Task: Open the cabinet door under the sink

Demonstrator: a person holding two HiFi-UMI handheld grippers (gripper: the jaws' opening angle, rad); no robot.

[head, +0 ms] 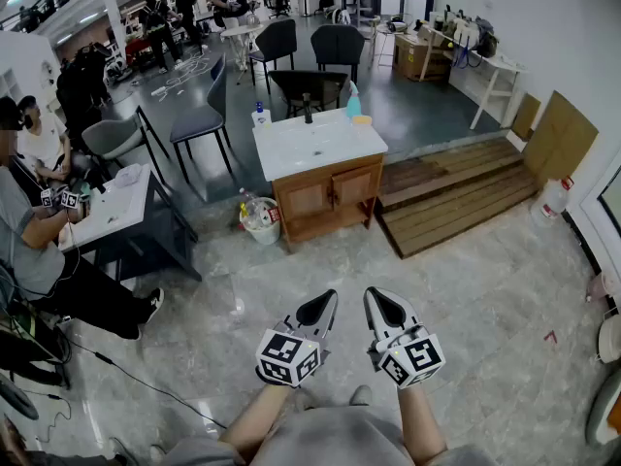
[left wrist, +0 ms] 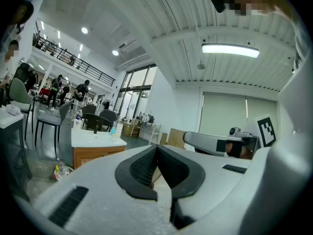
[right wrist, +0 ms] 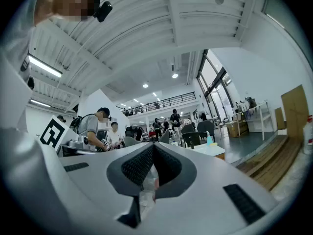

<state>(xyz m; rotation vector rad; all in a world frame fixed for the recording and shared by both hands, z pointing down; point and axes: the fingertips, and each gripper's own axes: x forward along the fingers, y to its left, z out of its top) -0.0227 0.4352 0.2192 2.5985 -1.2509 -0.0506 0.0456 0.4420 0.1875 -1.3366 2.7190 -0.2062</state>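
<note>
Brown wooden cabinet [head: 328,212] with two shut doors [head: 355,185], under the white sink top [head: 315,144], stands well apart, across the grey floor [head: 466,299]. The left tongs [head: 323,304] and the right tongs [head: 380,302] are both closed with nothing between. Arriving closed, they would probably only bump the door, not catch it.

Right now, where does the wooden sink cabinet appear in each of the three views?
Head view: the sink cabinet stands in the upper middle, doors shut.
Left gripper view: low on the left side.
Right gripper view: just right of centre, only its top showing.
Shared landmark: the blue bottle on its top.
</note>
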